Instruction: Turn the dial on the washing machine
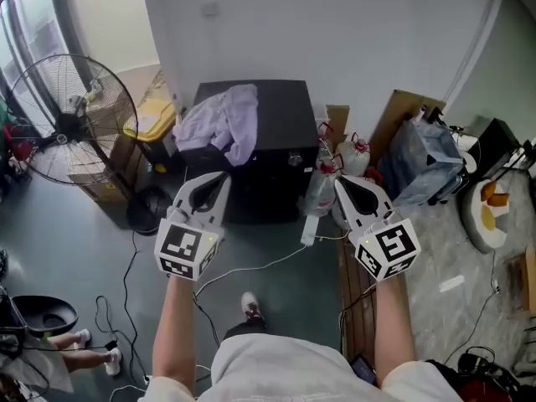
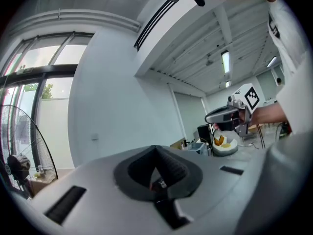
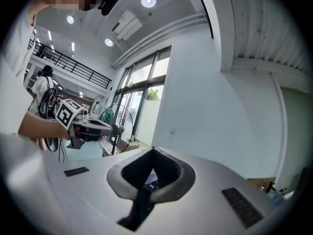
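**Black washer (image 1: pixel 280 115) ahead, nothing gripped**

Head view: the washer stands just beyond both tips. What looks like its dial (image 1: pixel 294 159) lies between them, nearer the right gripper (image 1: pixel 339 182). The left gripper (image 1: pixel 223 177) is level beside it, probably poised to approach.

Left gripper view: jaws clenched empty and aimed above the washer, so no dial shows.

Right gripper view: likewise clenched on nothing.

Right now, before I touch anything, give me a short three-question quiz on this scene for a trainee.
1. True or false: a lavender cloth lies on top of the black washing machine.
2. What stands to the machine's left in the head view? A) pedestal fan B) ladder C) stool
3. Fill in: the left gripper and right gripper both have their jaws ____.
Key: 1 true; 2 A; 3 shut.
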Demonstrator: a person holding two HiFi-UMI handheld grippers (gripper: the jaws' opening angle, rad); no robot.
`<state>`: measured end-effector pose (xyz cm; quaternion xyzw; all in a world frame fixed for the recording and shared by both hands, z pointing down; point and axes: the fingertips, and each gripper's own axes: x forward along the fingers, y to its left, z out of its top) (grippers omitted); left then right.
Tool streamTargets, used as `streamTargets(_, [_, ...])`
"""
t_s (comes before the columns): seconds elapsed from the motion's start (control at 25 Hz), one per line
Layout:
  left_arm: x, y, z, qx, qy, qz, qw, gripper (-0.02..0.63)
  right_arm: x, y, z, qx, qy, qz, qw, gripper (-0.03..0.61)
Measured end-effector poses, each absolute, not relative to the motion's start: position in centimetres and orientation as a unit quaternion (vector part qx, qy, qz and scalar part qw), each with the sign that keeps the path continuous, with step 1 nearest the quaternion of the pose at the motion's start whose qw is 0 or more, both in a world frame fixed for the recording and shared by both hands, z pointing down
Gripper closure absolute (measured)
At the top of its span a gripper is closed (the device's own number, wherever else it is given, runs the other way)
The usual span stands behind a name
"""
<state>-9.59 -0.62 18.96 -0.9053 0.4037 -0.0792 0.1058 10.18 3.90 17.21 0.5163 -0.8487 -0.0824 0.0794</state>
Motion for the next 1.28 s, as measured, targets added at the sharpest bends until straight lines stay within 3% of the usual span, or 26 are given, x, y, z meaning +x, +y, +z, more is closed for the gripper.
streamTargets(0.4, [-10.8, -11.9, 20.5, -0.913, 0.386, -0.086, 0.095, 0.6, 8.4, -6.5, 18.4, 0.523, -0.843, -0.078, 0.097, 0.566])
streamTargets(0.8, [-9.1, -17.2, 25.1, -0.906, 0.405, -0.114, 0.047, 0.6, 11.0, -14.5, 24.9, 0.512, -0.842, -0.047, 0.164, 0.563])
streamTargets(1.0, [-8.5, -18.7, 28.5, -0.895, 0.427, -0.127, 0.01, 0.6, 12.0, -17.9, 29.9, 0.487, -0.85, -0.014, 0.2, 0.468])
streamTargets(1.28, [-7.7, -20.1, 32.4, -0.888, 0.44, -0.136, -0.02, 0.6, 12.6, -21.2, 36.7, 0.476, -0.841, -0.014, 0.258, 0.422])
